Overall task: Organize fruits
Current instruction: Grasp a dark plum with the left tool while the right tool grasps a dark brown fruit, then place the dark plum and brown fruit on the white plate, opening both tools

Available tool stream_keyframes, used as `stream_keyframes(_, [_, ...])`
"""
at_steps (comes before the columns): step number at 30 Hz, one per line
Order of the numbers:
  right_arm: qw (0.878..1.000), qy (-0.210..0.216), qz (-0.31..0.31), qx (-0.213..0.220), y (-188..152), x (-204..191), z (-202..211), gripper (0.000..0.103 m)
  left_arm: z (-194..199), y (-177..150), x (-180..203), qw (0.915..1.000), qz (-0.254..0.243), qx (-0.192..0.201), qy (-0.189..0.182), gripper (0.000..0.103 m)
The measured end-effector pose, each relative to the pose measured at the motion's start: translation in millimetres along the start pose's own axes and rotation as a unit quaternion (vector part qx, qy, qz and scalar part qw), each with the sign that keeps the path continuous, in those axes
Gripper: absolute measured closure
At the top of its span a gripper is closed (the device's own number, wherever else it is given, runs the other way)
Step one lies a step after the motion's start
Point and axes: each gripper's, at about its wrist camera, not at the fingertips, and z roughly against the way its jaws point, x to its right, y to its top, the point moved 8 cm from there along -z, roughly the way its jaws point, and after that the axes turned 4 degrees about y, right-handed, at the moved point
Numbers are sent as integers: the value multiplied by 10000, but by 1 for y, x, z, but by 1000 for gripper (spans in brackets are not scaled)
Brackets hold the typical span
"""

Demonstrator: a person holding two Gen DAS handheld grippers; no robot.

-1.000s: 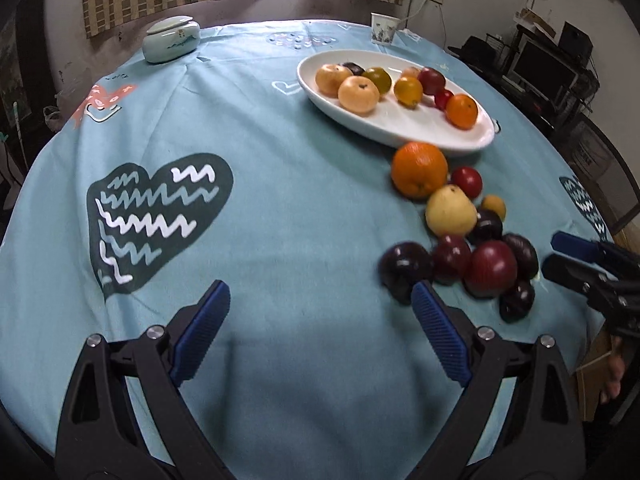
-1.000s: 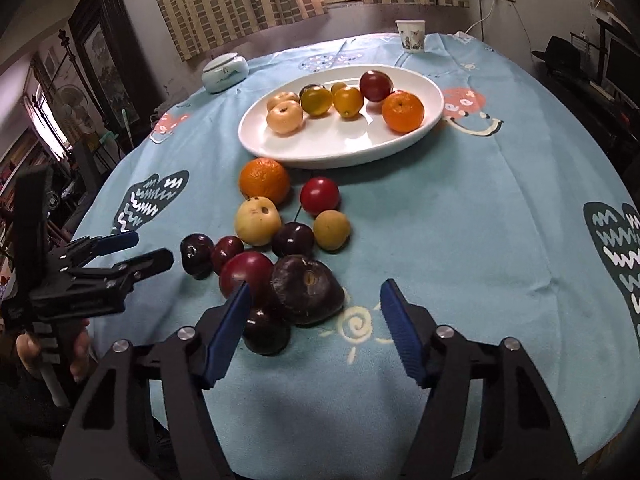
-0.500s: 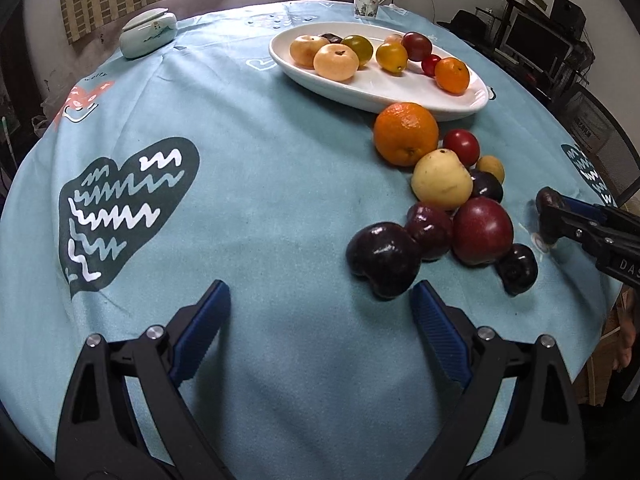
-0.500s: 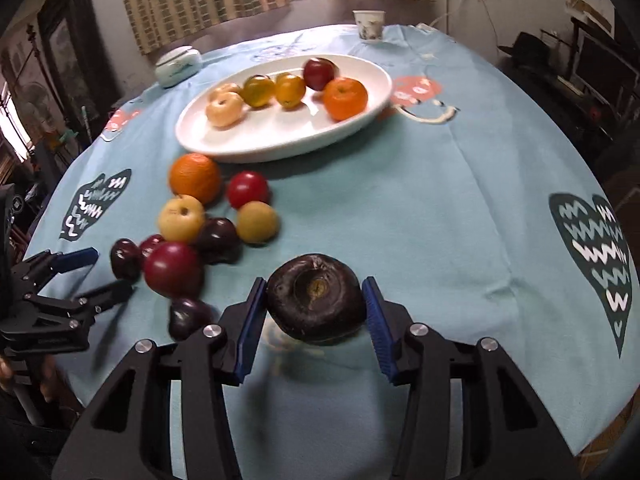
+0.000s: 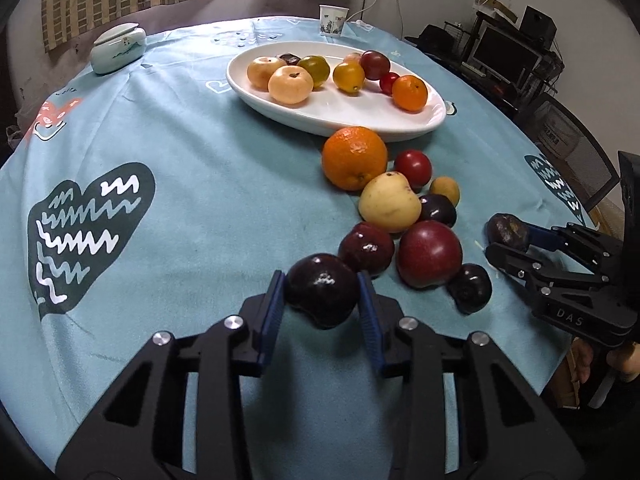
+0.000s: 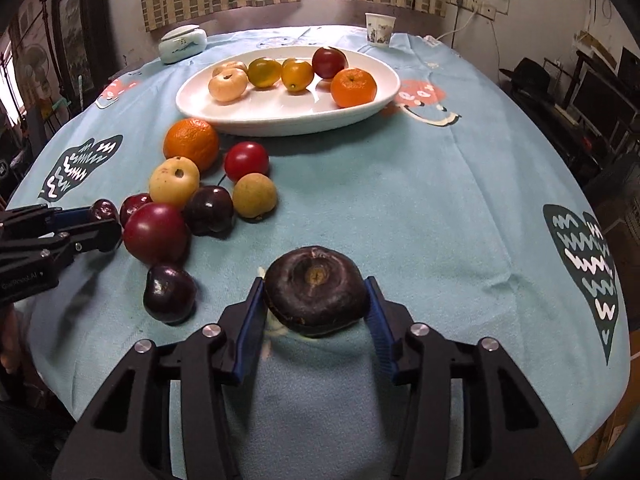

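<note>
Room: curtained window behind a round bench under a pale blue cloth with heart prints; a lidded jar and paper cup stood at the far edge.
Done: the white plate already held about eight fruits, pale, yellow, red and orange.
Left: an orange, a yellow pear, a red tomato and several dark fruits lay clustered on the cloth just beside the plate's near rim.
Left tongs: jaws were closing, pads against a glossy dark plum at the cluster's near end.
Right tongs: clamped on a dull, wrinkled brown fruit, apart from the cluster, well short of the plate.
Progress: roughly half, by my judgement.
</note>
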Motion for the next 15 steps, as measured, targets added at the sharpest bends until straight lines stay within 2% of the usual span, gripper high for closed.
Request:
stream_keyframes(3, [9992,259,-298,78,2,5,6,54,10,2,-1,10000,36,85,25,67])
stream_keyframes(10, [9974,447,-484,293,8,7,25,54,35,11,-1,9993,-11,348,114,66])
stream_keyframes(15, [9966,516,-492,421,15,8,35,54,46,32,-4,9981,-82,546,264,66])
